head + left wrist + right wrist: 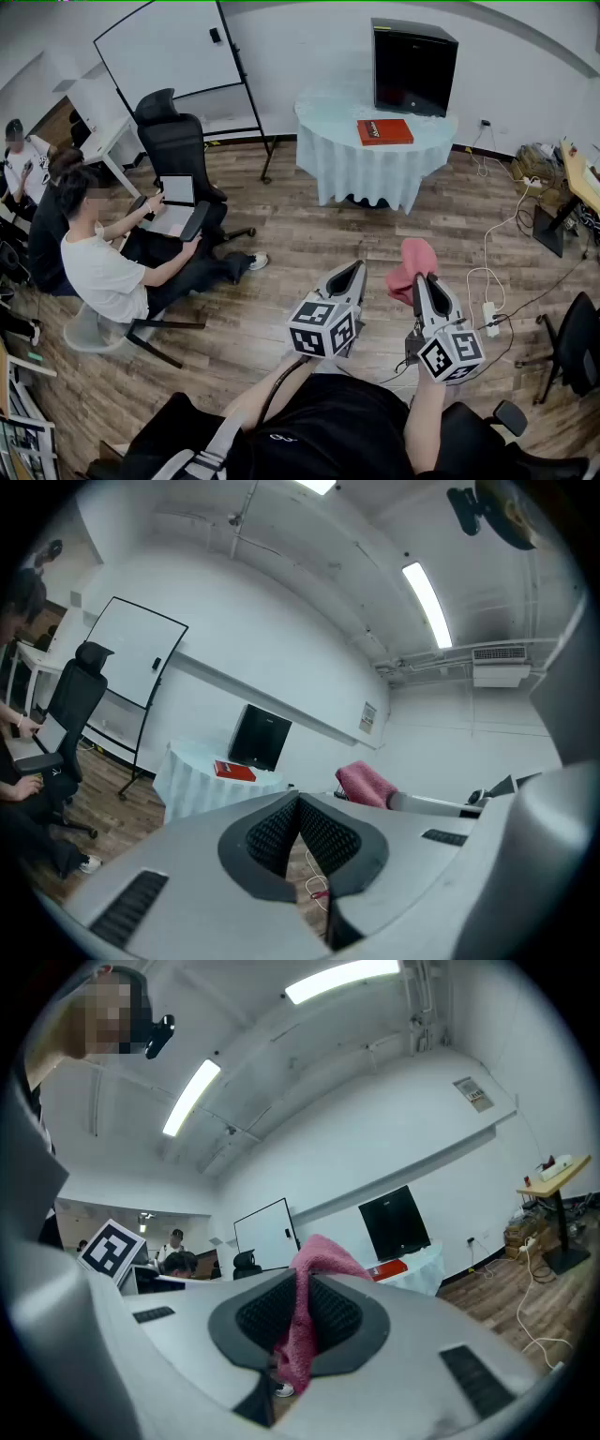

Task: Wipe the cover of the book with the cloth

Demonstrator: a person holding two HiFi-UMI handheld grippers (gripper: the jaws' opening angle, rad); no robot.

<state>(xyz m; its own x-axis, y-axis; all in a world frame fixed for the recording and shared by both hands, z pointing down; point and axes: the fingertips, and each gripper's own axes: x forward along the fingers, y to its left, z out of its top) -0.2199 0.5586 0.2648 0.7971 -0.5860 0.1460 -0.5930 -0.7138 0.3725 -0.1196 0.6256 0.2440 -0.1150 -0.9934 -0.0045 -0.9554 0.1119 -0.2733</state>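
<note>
Right claw (301, 1277) tight on pink cloth (322, 1254), left claw (298, 802) pressed together; red book (384, 131) distant.

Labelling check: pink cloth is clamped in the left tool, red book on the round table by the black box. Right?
No: the pink cloth is clamped in the right tool, as the right gripper view shows; the left tool is shut, empty. The rest holds.
</note>
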